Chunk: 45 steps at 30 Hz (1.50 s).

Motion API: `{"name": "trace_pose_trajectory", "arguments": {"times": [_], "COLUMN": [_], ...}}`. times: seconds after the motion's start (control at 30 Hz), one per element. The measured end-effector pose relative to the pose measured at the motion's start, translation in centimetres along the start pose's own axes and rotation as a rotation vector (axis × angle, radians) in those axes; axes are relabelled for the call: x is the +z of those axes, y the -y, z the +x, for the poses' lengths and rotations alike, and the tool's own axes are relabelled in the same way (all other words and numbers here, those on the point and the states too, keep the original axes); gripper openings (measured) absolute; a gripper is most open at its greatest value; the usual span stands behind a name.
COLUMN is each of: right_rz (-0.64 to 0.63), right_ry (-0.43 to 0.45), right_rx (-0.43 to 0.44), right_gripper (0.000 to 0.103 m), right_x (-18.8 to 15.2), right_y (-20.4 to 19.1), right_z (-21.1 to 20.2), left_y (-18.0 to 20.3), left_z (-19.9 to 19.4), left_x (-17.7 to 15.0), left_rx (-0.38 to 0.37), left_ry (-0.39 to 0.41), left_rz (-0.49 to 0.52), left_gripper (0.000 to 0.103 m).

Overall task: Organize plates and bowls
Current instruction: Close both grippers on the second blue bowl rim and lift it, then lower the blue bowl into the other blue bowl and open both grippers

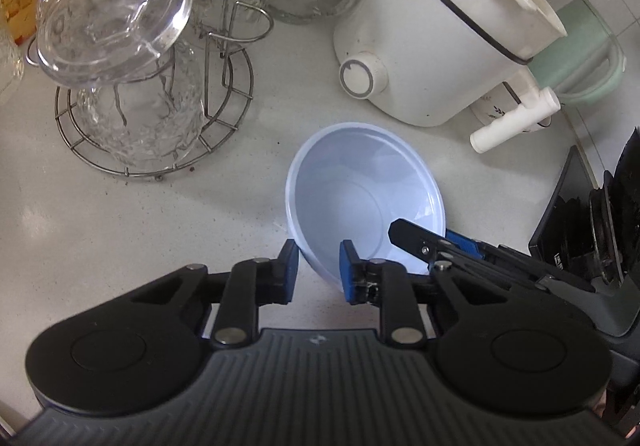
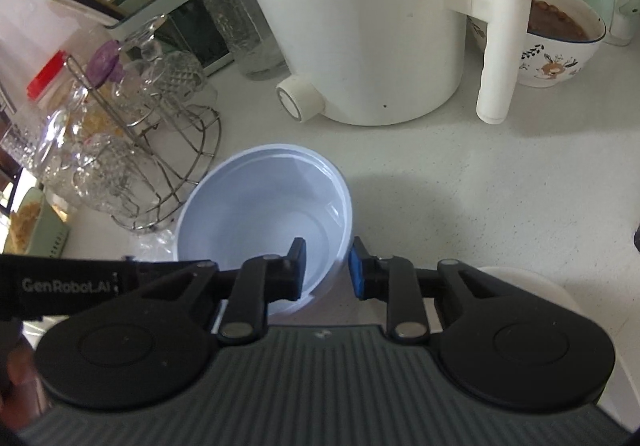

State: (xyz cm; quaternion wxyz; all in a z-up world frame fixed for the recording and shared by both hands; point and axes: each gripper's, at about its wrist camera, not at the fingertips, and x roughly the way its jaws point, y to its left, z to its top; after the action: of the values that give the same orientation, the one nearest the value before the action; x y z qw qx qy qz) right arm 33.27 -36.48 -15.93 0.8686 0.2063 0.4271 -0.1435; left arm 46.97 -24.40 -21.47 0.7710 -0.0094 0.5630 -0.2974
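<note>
White speckled counter point(image 1: 120, 230) lies bare to my left of the pale blue bowl point(image 1: 360, 182), and more open counter sits to its right in the right wrist view. My left gripper point(image 1: 319, 268) is clamped on the bowl's near rim, one pad outside the wall, one inside; my right gripper point(image 2: 327, 270) pinches the opposite rim likewise (both pads meet the wall). Behind stand a white cooker point(image 1: 440, 38) and a wire rack point(image 1: 152, 118) of upturned glasses. Dark objects at the left view's right edge are cut off; I cannot identify them.
</note>
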Motion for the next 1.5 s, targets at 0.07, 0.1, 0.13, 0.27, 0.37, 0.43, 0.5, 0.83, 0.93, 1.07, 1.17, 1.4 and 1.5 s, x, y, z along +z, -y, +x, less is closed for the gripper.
{"name": "trace_pose_trajectory", "arguments": {"times": [0.07, 0.1, 0.13, 0.27, 0.37, 0.43, 0.5, 0.83, 0.93, 1.07, 1.17, 1.4, 1.5], "right_rz": [0.008, 0.008, 0.008, 0.018, 0.037, 0.048, 0.056, 0.087, 0.079, 0.062, 0.049, 0.035, 0.021], "right_ry": [-0.001, 0.004, 0.007, 0.017, 0.023, 0.031, 0.042, 0.102, 0.116, 0.123, 0.124, 0.123, 0.114], "right_rx": [0.007, 0.009, 0.011, 0.023, 0.039, 0.053, 0.066, 0.137, 0.164, 0.19, 0.204, 0.225, 0.239], "right_gripper": [0.026, 0.026, 0.026, 0.026, 0.026, 0.026, 0.026, 0.026, 0.028, 0.028, 0.028, 0.028, 0.028], "right_x": [-0.1, -0.1, -0.2, -0.2, -0.3, -0.4, -0.3, -0.5, -0.5, -0.8, -1.0, -2.0, -2.5], "right_y": [0.1, 0.1, 0.1, 0.0, 0.0, -0.1, -0.3, -1.0, -1.4, -1.8, -2.4, -3.5, -4.1], "right_z": [-0.4, -0.7, -0.9, -1.6, -2.2, -2.8, -3.5, -7.9, -9.0, -9.9, -10.5, -11.5, -11.5], "left_y": [0.1, 0.2, 0.3, 0.8, 1.0, 1.0, 0.9, 0.8, 0.9, 0.5, 0.1, -1.2, -2.0], "left_z": [-0.4, -0.7, -1.0, -2.3, -3.4, -4.2, -5.0, -9.9, -11.3, -12.8, -13.8, -15.1, -15.6], "left_x": [0.0, -0.1, -0.1, -0.2, -0.2, -0.3, -0.4, -1.4, -2.0, -3.0, -3.8, -5.5, -6.4], "left_rx": [-0.013, -0.017, -0.021, -0.029, -0.034, -0.033, -0.039, -0.075, -0.076, -0.084, -0.085, -0.083, -0.074], "left_ry": [0.006, 0.012, 0.018, 0.04, 0.05, 0.056, 0.061, 0.109, 0.137, 0.159, 0.164, 0.174, 0.182], "left_rz": [-0.003, 0.001, 0.003, 0.013, 0.01, 0.011, 0.008, 0.0, -0.009, -0.036, -0.052, -0.058, -0.071], "left_gripper": [0.026, 0.026, 0.026, 0.026, 0.026, 0.026, 0.026, 0.026, 0.026, 0.026, 0.027, 0.027, 0.027]}}
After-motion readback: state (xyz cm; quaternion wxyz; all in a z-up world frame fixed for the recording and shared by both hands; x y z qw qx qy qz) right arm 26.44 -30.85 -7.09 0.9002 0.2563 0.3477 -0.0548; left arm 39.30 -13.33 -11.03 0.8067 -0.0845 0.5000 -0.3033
